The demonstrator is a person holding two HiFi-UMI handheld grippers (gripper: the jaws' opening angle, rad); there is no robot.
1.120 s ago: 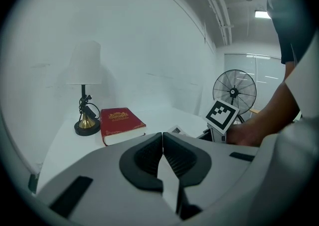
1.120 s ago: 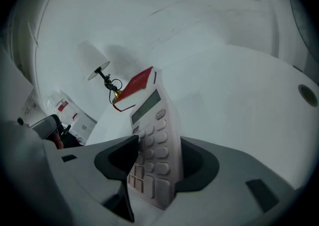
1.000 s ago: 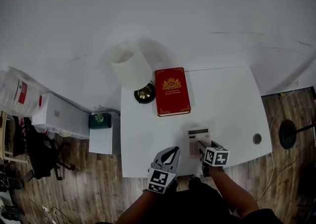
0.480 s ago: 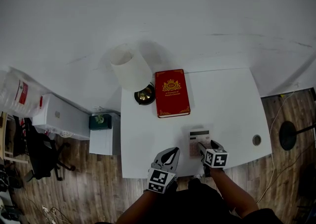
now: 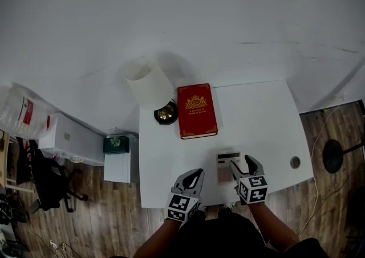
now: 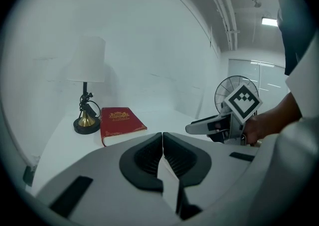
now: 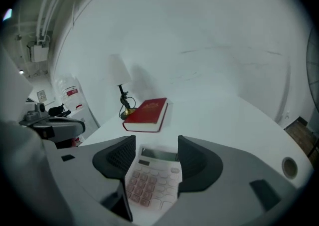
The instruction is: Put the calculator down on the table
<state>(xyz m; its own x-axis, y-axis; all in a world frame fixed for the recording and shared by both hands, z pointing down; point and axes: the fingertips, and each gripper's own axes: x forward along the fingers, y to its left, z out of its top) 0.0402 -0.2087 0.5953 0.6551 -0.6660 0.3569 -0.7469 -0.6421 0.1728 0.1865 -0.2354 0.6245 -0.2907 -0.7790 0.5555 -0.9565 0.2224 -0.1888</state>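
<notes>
Right gripper (image 7: 155, 142): jaws spread, now closing, framing but not pressing the calculator (image 7: 154, 180), which lies flat on the white table (image 5: 256, 114) near its front edge. Left gripper (image 6: 162, 137): jaws pressed together, empty. Placement appears done; only 1 step, withdrawal, seems left.

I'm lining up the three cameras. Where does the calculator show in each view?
Head view: the calculator lies near the front edge of the table, right of centre.
Left gripper view: the calculator is not visible.
Right gripper view: the calculator sits at the low centre of the picture.
Shared landmark: the red book, seen in all three views.
</notes>
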